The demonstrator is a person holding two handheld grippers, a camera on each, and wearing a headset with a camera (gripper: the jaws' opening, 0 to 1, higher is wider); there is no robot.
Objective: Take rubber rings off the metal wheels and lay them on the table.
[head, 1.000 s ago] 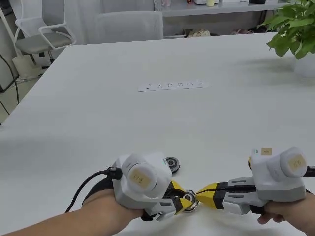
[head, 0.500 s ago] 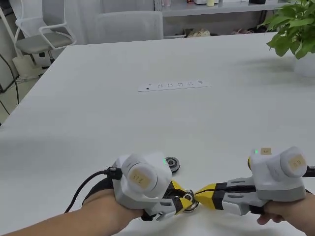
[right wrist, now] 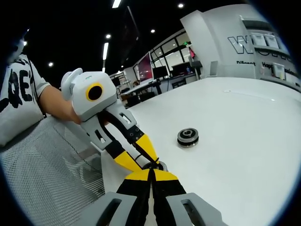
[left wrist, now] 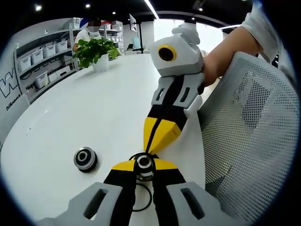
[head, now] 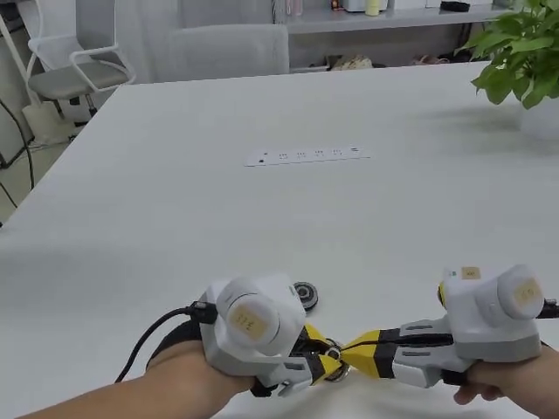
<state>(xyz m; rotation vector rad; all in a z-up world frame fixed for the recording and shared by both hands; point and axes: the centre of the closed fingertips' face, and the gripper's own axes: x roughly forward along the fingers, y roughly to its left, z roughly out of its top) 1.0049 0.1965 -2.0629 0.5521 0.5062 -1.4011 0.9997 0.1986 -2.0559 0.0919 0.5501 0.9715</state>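
A small metal wheel (left wrist: 144, 163) with a black rubber ring on its rim is held just above the white table (head: 262, 218), close to its near edge. My left gripper (left wrist: 143, 169) is shut on this wheel. My right gripper (right wrist: 151, 173) comes in from the opposite side and its shut yellow tips pinch the ring at the wheel's edge (right wrist: 160, 165). In the head view, the left gripper (head: 328, 366) and the right gripper (head: 349, 353) meet tip to tip. A second wheel (head: 305, 293) (left wrist: 85, 159) (right wrist: 188, 136), with its ring on, lies flat on the table just beyond them.
A white power strip (head: 307, 154) lies mid-table. A potted plant (head: 520, 52) stands at the far right corner. A mesh chair back (left wrist: 254, 132) is close behind the near edge, and an office chair (head: 79, 70) stands beyond the far left corner.
The view has tilted slightly. Both grippers stay locked tip to tip on the held wheel, and the loose wheel has not moved.
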